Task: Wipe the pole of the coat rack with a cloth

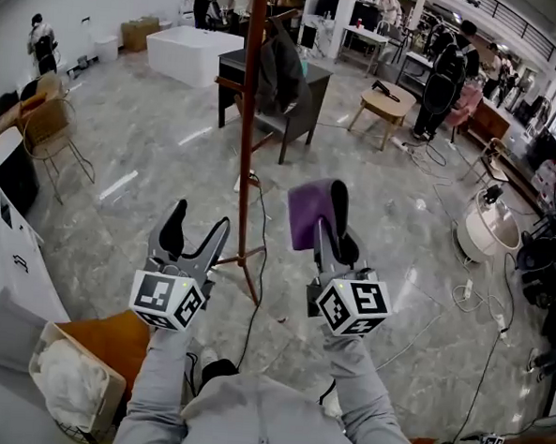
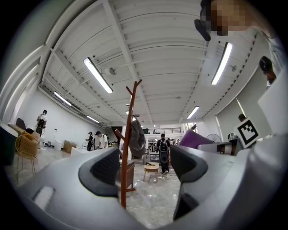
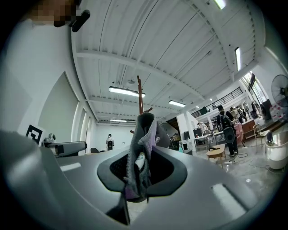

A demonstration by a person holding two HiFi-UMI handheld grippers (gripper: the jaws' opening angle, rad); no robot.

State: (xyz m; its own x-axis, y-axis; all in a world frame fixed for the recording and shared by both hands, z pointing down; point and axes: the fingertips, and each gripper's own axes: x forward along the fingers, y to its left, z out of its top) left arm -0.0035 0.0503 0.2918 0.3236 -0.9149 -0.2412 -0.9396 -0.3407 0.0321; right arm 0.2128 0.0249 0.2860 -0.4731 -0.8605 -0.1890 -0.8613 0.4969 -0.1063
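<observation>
Coat rack pole [image 1: 249, 121] stands upright. Left claw [image 1: 200, 217]: jaws apart, empty, just left of pole. Right claw [image 1: 327, 202]: clamped on purple cloth [image 1: 306, 215], just right of pole, clear of it.

Head view: shot from above, pitched steeply down. Left gripper [image 1: 199, 219] and right gripper [image 1: 323, 205] seen close, floor beyond.
Left gripper view: aimed along jaws, tilted up. Coat rack pole [image 2: 124, 170] framed between jaws.
Right gripper view: tilted up, centre blocked by cloth [image 3: 135, 134].
Pole and wooden table [image 1: 387, 103] shared by all three.
</observation>
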